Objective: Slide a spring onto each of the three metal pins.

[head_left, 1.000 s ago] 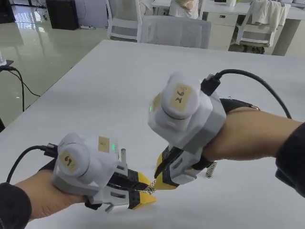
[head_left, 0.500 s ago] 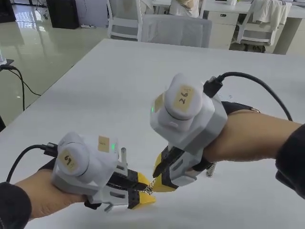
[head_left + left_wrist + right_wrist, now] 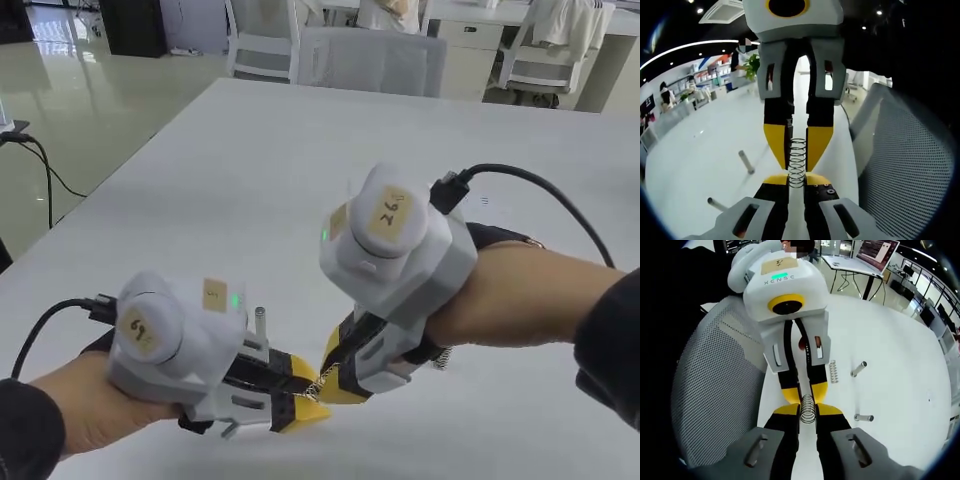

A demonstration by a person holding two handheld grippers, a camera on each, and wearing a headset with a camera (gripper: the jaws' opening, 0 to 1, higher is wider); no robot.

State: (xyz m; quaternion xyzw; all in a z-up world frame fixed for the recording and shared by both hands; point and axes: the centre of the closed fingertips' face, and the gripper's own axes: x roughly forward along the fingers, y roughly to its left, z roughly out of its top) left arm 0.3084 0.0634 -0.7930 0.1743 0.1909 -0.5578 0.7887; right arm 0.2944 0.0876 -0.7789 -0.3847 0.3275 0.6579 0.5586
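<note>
A thin metal spring (image 3: pixel 322 383) hangs between the two grippers, which face each other tip to tip over the white table (image 3: pixel 280 170). My left gripper (image 3: pixel 304 397), low on the left, is shut on one end of the spring (image 3: pixel 797 163). The right gripper (image 3: pixel 334 377) comes from the right and is shut on the other end (image 3: pixel 808 407). A metal pin (image 3: pixel 260 322) stands upright just behind the left gripper. Two pins (image 3: pixel 746 161) (image 3: pixel 717 204) show on the table in the left gripper view, and two pins (image 3: pixel 858 368) (image 3: pixel 864 417) in the right gripper view.
Another loose spring (image 3: pixel 833 371) lies on the table near the pins, partly under the right hand (image 3: pixel 440 355). A grey mesh chair (image 3: pixel 900 165) stands close by the table's near edge. More chairs (image 3: pixel 370 62) stand at the far end.
The head camera has tipped slightly, shifting the whole picture. Both grippers stay tip to tip on the spring, with no clear move of either.
</note>
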